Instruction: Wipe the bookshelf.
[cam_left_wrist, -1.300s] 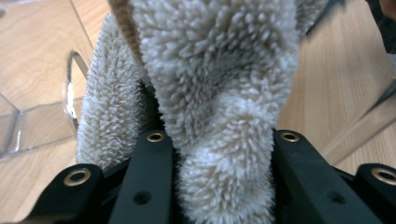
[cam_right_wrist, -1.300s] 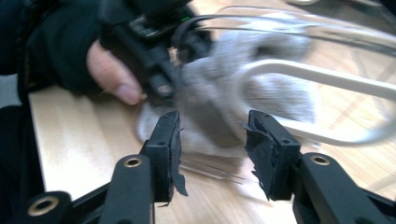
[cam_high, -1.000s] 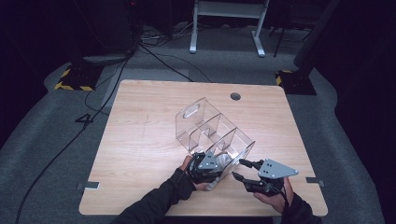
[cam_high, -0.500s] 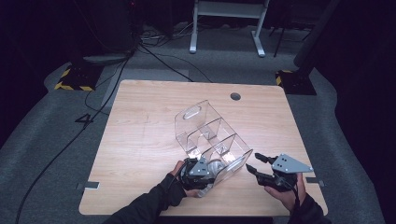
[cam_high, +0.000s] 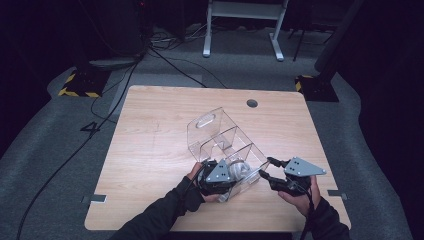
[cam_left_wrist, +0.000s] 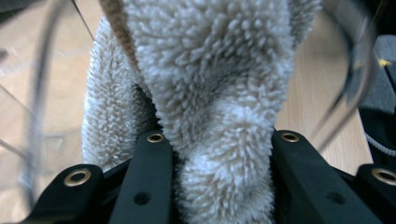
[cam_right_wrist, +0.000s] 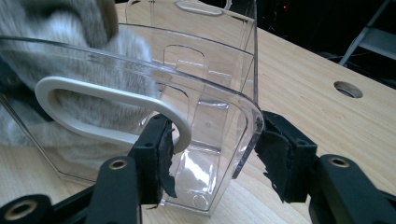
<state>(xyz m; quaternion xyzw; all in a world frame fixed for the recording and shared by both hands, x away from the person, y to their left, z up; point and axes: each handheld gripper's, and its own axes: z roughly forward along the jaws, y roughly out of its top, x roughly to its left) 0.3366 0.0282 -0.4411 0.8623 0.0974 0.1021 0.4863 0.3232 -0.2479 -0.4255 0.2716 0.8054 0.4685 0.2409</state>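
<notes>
On the table a clear bin lies near the front edge, its near corner between the right gripper's jaws, which have just been closing, while the left gripper clamps a fluffy towel inside it.

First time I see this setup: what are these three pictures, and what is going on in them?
A person at a wooden table holds a hand tool with a two-jaw claw in each hand. The high view looks down from above; each of the other two comes from a camera riding on one claw. On the table stands a clear plastic organizer with compartments. The left claw is shut on a fluffy white cloth at the organizer's near end. The right claw straddles the organizer's near corner, jaws on either side of it.
</notes>
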